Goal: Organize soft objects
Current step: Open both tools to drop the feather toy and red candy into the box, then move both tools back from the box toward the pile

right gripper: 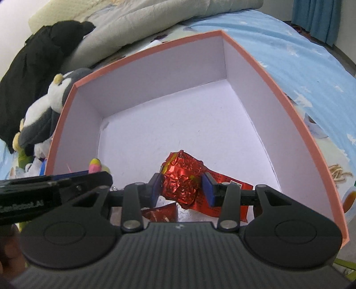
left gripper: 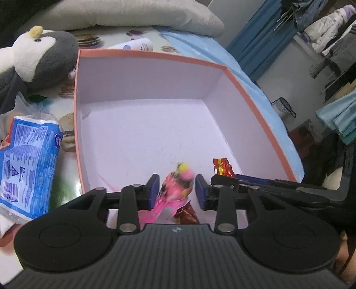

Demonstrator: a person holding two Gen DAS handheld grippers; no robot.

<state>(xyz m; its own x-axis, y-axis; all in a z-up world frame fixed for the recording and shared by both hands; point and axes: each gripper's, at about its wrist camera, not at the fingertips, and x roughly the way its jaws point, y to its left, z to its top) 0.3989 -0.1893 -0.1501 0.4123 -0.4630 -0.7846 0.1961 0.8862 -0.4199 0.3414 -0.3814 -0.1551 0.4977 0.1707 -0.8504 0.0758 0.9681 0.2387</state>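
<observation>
A salmon-rimmed box with a white inside sits on the bed; it also shows in the right wrist view. My left gripper is open over the box's near end, with a pink feathered toy blurred between its jaws, clear of both pads. My right gripper has a crumpled red foil wrapper between its pads, just above the box floor. A flat red packet lies under it. A penguin plush sits left of the box.
A blue-and-white tissue pack lies left of the box. A white tube lies behind it. A grey pillow and a black garment are at the back. The bed's blue sheet spreads to the right.
</observation>
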